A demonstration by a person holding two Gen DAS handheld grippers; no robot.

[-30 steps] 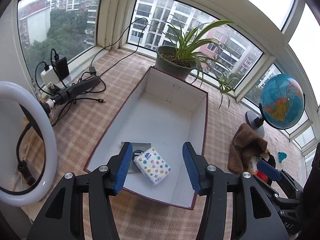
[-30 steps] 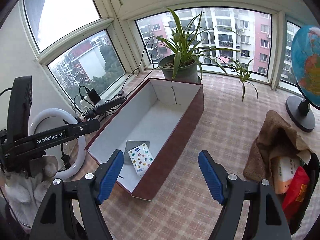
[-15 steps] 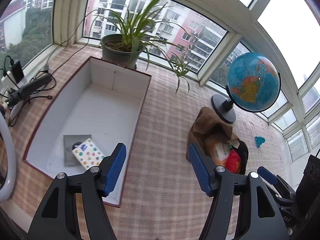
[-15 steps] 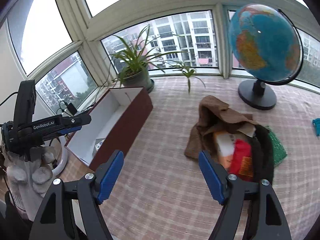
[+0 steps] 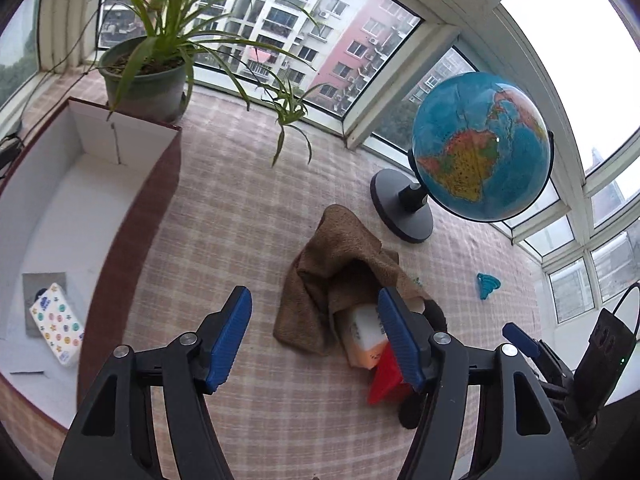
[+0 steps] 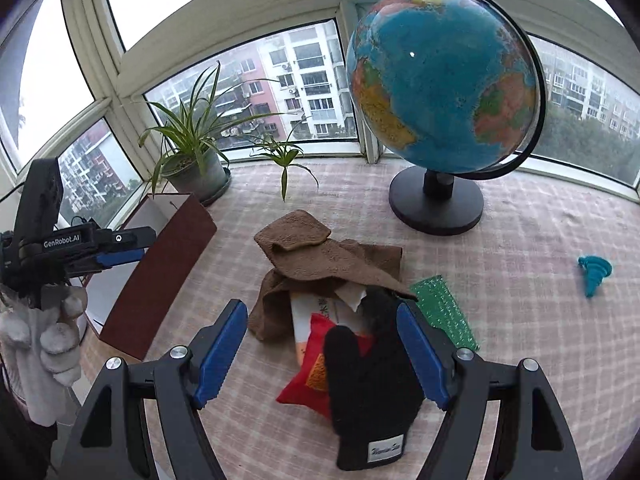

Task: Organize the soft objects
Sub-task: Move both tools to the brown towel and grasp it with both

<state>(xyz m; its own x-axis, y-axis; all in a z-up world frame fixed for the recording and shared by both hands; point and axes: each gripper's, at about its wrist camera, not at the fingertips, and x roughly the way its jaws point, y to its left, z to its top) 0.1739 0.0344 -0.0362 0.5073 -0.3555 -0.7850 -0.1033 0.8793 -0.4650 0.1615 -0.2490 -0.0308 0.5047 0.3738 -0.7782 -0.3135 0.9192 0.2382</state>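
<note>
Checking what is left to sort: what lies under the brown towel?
Under the brown towel show a white-and-orange packet, a red pouch and a black glove. A green bubble-wrap sheet pokes out beside it. Anything deeper is covered.

Curved bay windows (image 6: 248,88) show grey daylight and apartment blocks over a checked cloth (image 6: 520,240)

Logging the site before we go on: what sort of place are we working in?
Probably an enclosed apartment balcony or sunroom: wraparound windows facing residential blocks, a potted plant and globe on a checked cloth-covered ledge.
</note>
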